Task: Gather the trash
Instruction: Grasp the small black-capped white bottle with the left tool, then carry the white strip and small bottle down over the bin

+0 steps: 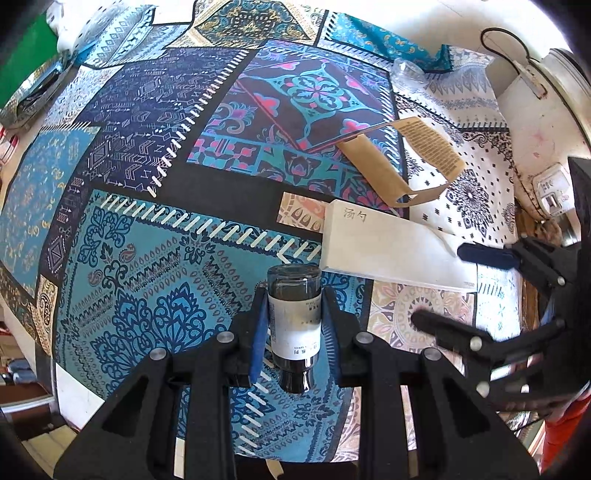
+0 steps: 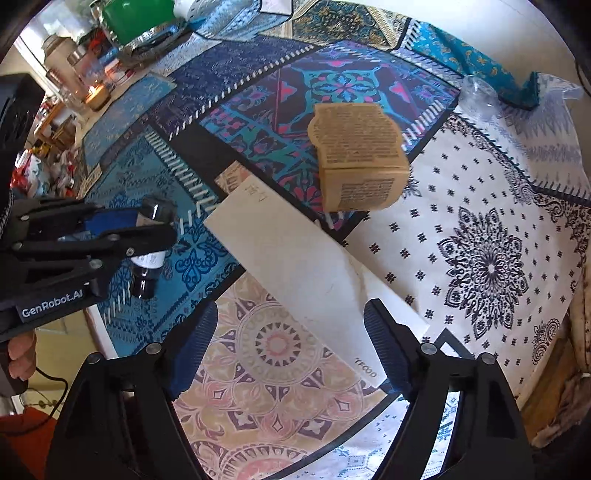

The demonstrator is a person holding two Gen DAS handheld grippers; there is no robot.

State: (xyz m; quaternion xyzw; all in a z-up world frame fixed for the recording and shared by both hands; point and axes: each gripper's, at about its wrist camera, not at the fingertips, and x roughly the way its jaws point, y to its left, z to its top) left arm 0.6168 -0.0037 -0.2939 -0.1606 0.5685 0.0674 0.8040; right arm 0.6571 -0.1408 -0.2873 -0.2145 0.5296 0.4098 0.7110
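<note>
Gripping a small bottle (image 1: 293, 325) between its fingers, the left gripper (image 1: 293, 325) holds it over the patterned cloth (image 1: 155, 266). Right gripper (image 2: 291, 347) hangs with fingers wide apart over the near end of a white box (image 2: 295, 266). Beyond that box lies a brown carton (image 2: 356, 155), with clear plastic (image 2: 480, 94) further back

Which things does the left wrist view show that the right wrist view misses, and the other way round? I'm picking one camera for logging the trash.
Only the left wrist view shows the small bottle's label head-on between the left tongs, and a wall socket. Only the right wrist view shows a lit candle and green container. Both show the white box, brown carton, crumpled clear plastic and open right tongs.
</note>
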